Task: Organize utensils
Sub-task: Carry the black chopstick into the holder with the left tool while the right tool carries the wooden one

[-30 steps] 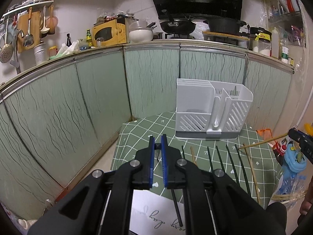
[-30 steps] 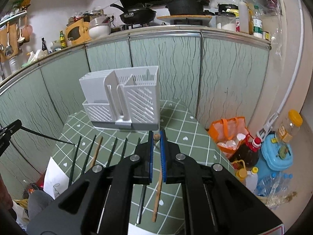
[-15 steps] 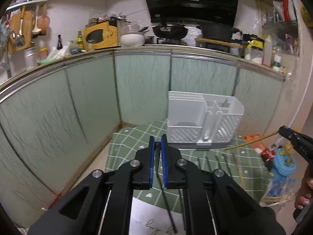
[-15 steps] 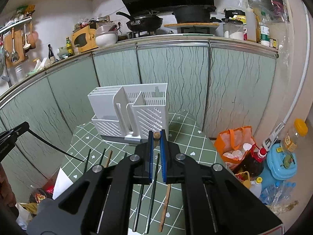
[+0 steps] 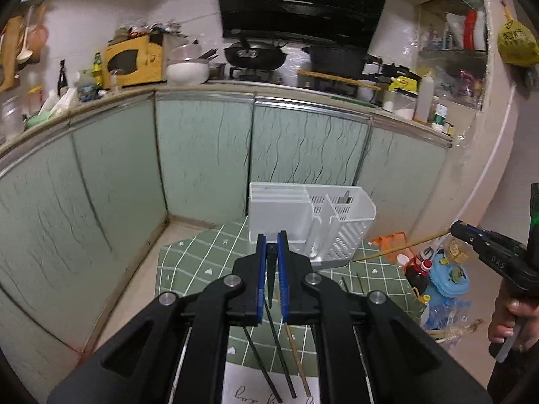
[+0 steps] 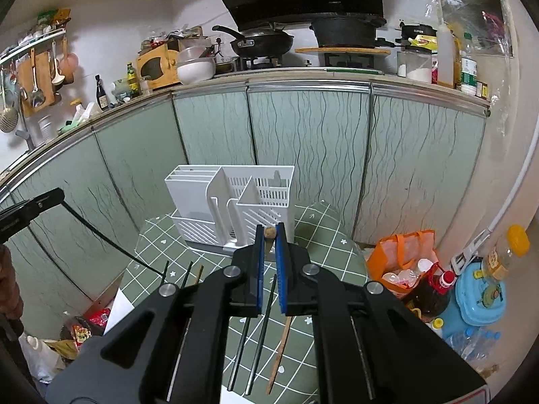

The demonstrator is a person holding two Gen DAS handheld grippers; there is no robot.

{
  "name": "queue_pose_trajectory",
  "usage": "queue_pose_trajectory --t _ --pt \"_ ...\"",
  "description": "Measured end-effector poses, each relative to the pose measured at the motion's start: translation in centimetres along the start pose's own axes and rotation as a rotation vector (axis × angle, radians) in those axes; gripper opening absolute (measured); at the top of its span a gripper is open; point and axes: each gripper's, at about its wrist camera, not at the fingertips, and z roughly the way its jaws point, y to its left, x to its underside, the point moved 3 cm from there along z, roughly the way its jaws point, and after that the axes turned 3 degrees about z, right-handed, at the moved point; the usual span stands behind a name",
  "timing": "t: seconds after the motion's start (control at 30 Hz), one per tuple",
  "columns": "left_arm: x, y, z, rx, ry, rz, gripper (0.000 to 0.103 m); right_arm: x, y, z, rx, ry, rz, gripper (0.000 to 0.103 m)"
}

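My left gripper (image 5: 271,239) is shut on a black chopstick (image 5: 270,269) and holds it above the green checked table (image 5: 202,262). In the right wrist view that chopstick (image 6: 101,235) slants from the left gripper (image 6: 60,195) down toward the cloth. My right gripper (image 6: 267,232) is shut on a wooden chopstick (image 6: 268,235), whose blunt end shows between the blue pads. Seen from the left wrist, the wooden chopstick (image 5: 404,244) sticks out leftward from the right gripper (image 5: 454,229). A white slotted utensil rack (image 6: 198,202) stands at the table's far side. Several chopsticks (image 6: 259,320) lie on the cloth.
Green cabinet doors (image 6: 303,155) curve close behind the table. A white paper sheet (image 5: 256,390) lies at the near edge. On the floor to the right are an orange bag (image 6: 401,252), bottles and a blue tub (image 6: 478,296). A person's hand (image 5: 508,320) grips the right tool.
Both grippers have risen, each still shut on its chopstick. The table, rack and loose chopsticks now sit lower and farther away in both views.
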Motion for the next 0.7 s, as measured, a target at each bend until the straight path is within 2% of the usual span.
queue_pose_trajectory --t 0.43,0.7 --pt "-5.5 -3.8 0.3 0.097 -0.04 0.081 0.008 -4.6 -0.3 -2.0 0.0 -0.011 -0.059 0.006" --pt "-9.7 -6.9 1.4 0.156 -0.081 0.135 0.008 -8.3 -0.5 -2.4 -0.036 -0.032 -0.085 0.006"
